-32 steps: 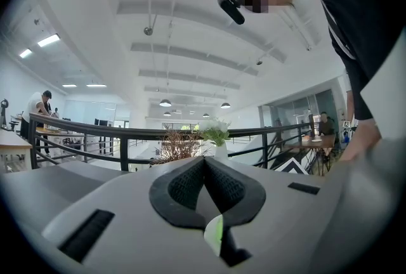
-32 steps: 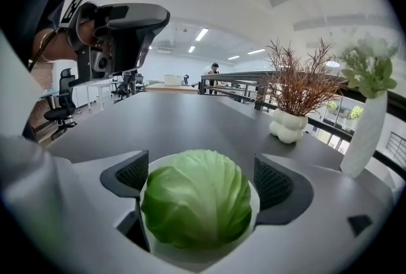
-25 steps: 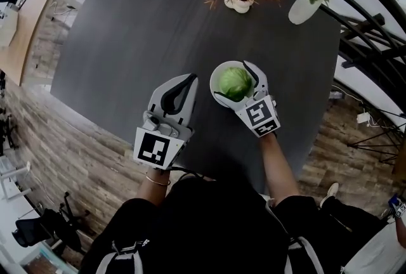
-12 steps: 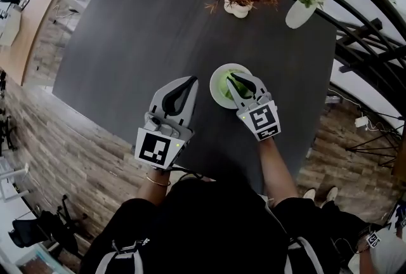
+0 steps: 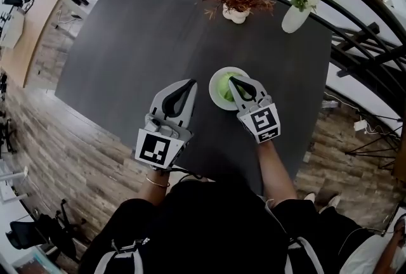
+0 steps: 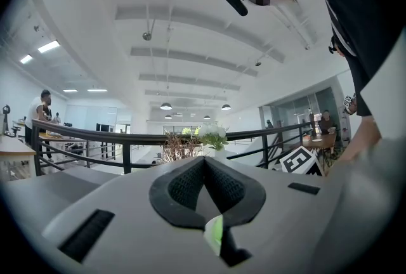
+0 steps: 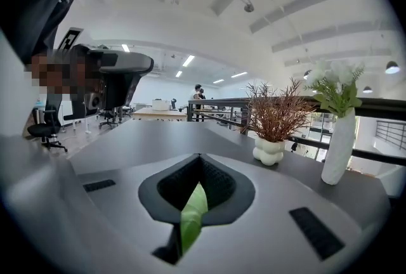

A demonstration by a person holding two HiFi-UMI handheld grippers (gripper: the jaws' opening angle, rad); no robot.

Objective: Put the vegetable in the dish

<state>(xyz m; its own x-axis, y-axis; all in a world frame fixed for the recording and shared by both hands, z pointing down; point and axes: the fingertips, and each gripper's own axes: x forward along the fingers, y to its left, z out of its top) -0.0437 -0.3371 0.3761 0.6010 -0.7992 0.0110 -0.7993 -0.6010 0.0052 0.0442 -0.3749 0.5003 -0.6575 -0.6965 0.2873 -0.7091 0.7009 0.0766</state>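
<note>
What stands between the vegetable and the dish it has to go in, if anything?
Nothing visible. The green vegetable already lies in the white dish on the dark table. The right gripper hangs over it, its jaws just closed with nothing held between them.

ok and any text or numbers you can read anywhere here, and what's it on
No readable words, numbers or brands anywhere.
Left gripper marker cube: black-and-white square code pattern, not text.
Right gripper marker cube: same kind of pattern, not text.
</note>
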